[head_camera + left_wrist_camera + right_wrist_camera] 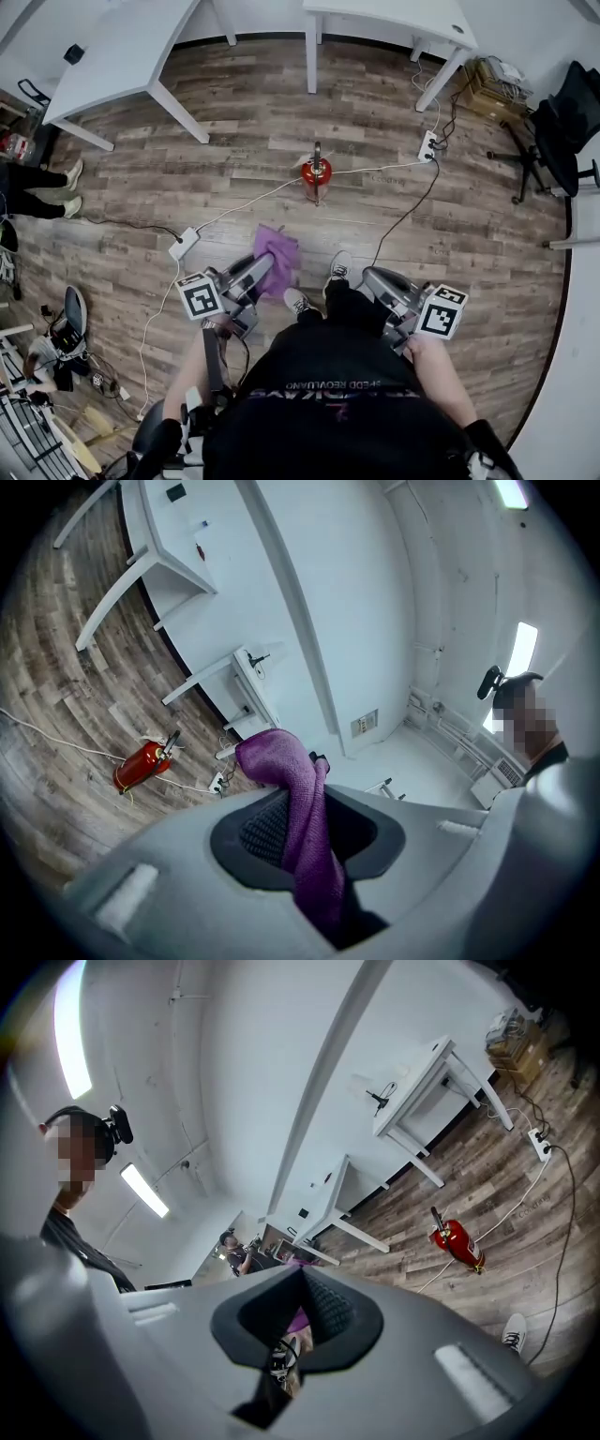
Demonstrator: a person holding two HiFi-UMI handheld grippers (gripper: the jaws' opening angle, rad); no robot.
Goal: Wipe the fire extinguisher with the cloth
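Note:
The red fire extinguisher (315, 174) stands upright on the wood floor ahead of me; it also shows as the extinguisher (142, 765) in the left gripper view and the extinguisher (457, 1241) in the right gripper view. My left gripper (263, 268) is shut on a purple cloth (277, 255), which sticks out past the jaws toward the extinguisher. Up close, the cloth (302, 808) is pinched in the left gripper (300, 799) and droops over it. My right gripper (371, 278) is shut with nothing in it; the right gripper (300, 1312) is held short of the extinguisher, to its right.
White tables (122, 47) (394, 14) stand beyond the extinguisher. Power strips (183, 244) (427, 145) and white cables cross the floor beside it. An office chair (562, 131) and a box (487, 89) are at the right. Someone's feet (70, 187) show at the left; my shoes (298, 300) are below.

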